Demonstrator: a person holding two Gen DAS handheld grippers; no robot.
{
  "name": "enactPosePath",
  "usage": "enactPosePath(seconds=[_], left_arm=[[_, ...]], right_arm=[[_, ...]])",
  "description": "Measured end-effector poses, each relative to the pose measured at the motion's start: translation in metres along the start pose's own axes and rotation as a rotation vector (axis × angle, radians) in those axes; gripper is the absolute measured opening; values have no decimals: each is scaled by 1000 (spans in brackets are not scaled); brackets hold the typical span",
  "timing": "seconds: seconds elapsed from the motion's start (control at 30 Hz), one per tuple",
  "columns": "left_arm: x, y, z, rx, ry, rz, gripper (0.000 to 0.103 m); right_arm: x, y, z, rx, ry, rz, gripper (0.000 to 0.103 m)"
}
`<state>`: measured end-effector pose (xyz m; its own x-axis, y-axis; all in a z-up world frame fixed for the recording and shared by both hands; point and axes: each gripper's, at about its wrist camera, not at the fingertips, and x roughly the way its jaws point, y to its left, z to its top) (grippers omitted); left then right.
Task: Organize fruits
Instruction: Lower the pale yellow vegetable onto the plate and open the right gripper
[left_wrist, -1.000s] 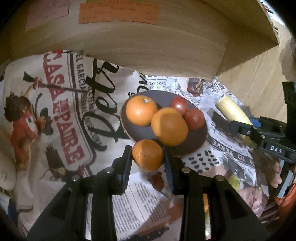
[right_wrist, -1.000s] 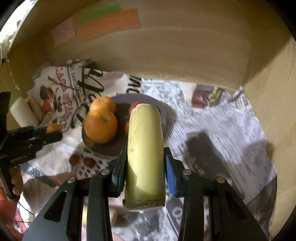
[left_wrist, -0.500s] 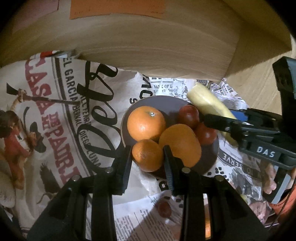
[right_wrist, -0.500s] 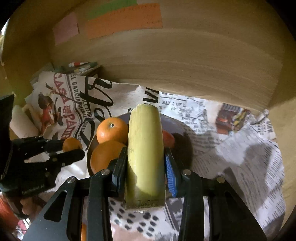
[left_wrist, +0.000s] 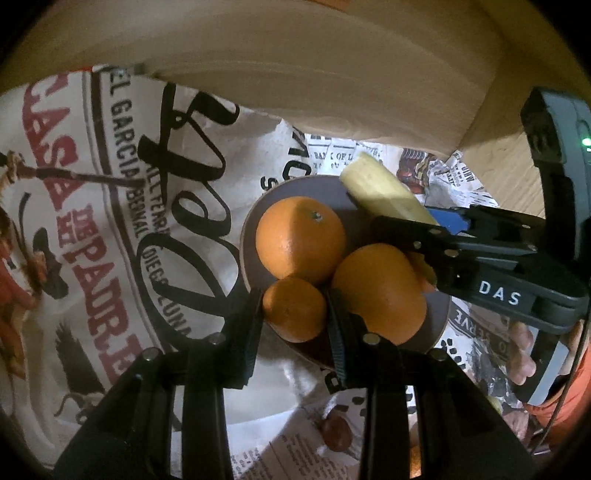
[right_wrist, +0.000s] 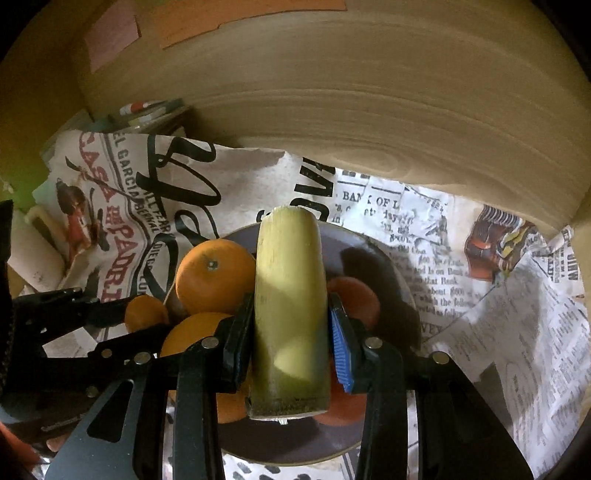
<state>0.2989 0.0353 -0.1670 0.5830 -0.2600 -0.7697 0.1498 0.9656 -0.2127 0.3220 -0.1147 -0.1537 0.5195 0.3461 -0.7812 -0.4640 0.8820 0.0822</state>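
A dark round plate (left_wrist: 258, 218) (right_wrist: 373, 251) lies on newspaper and holds two large oranges (left_wrist: 301, 238) (left_wrist: 378, 291) and red fruits (right_wrist: 354, 295). My left gripper (left_wrist: 295, 314) is shut on a small orange (left_wrist: 294, 309) at the plate's near left rim; it also shows in the right wrist view (right_wrist: 146, 314). My right gripper (right_wrist: 290, 332) is shut on a pale yellow cut banana piece (right_wrist: 290, 314) and holds it over the plate; it also shows in the left wrist view (left_wrist: 384, 192).
Newspaper sheets (left_wrist: 110, 221) (right_wrist: 498, 295) cover the surface. A curved wooden wall (right_wrist: 369, 92) stands close behind the plate. A small brown fruit (left_wrist: 335, 434) lies on the paper near the front. A white roll (right_wrist: 29, 254) lies at far left.
Both grippers have moved forward toward the plate. The small orange now sits at the plate's rim against the large oranges. The banana piece now hangs over the plate.
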Motion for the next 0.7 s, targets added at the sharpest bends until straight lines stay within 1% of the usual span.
enactPosePath(seconds=[0.1,0.23,0.37,0.43,0.5,0.57,0.7], left_arm=[[5,0,0,0,15,3,34],[4,-1,1,4,13,9,35],[2,0,1,-1,12,6,37],[-4,1,1,-1,-1,12,43],[-13,4,0,-5,-20,15,55],[-23,5,-2,-15,-41,5,63],[-43,3,-11,-7,-65,7,65]], right_arm=[[1,2,0,-13,1,-4,36],[-2,2,2,-18,-11,-2,36],[-11,6,3,-40,-31,-18,36],[-16,7,2,-47,-40,-17,36],[-26,7,0,-51,-57,-21,36],[-35,9,-4,-56,-71,-25,37],[-55,12,-16,-67,-101,-40,41]])
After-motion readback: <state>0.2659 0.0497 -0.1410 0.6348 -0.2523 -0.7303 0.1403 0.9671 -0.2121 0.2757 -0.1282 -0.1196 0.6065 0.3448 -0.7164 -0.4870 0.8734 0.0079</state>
